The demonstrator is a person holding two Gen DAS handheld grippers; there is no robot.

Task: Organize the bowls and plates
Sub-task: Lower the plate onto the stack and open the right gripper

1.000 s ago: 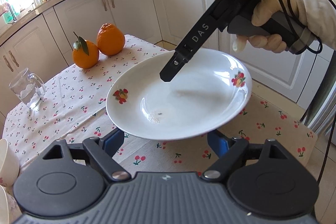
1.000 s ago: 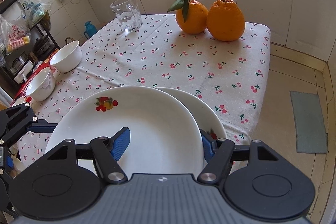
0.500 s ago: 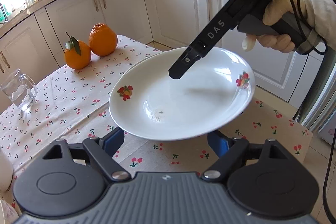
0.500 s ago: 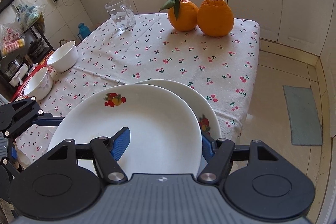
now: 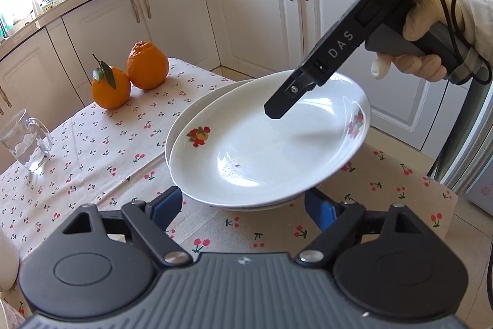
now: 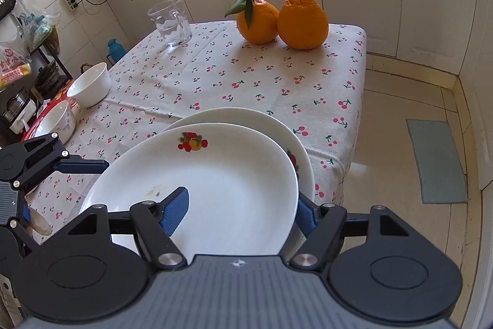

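Two white plates with fruit prints sit at the near right corner of the cherry-print table (image 6: 277,76). The top plate (image 5: 262,150) (image 6: 222,174) leans on the lower plate (image 6: 234,117), shifted a little off it. My right gripper (image 6: 242,193) straddles the top plate's right rim. One finger (image 5: 286,100) hovers over the inside and the other is under the rim. Its jaws are opening and I see no pad pressing. My left gripper (image 5: 242,195) is open, its pads either side of the stack's near edge. Two white bowls (image 6: 89,85) (image 6: 57,122) stand at the table's left edge.
Two oranges (image 6: 280,20) and a glass mug (image 6: 169,23) stand at the far end of the table. The table's right edge drops to a tiled floor with a grey mat (image 6: 437,159). White cabinets (image 5: 252,5) run behind. A gloved hand (image 5: 425,30) holds the right gripper.
The right gripper carried the top plate across onto the lower plate, which now shows beneath it in the left wrist view. The right jaws have spread slightly. The left gripper stayed put.
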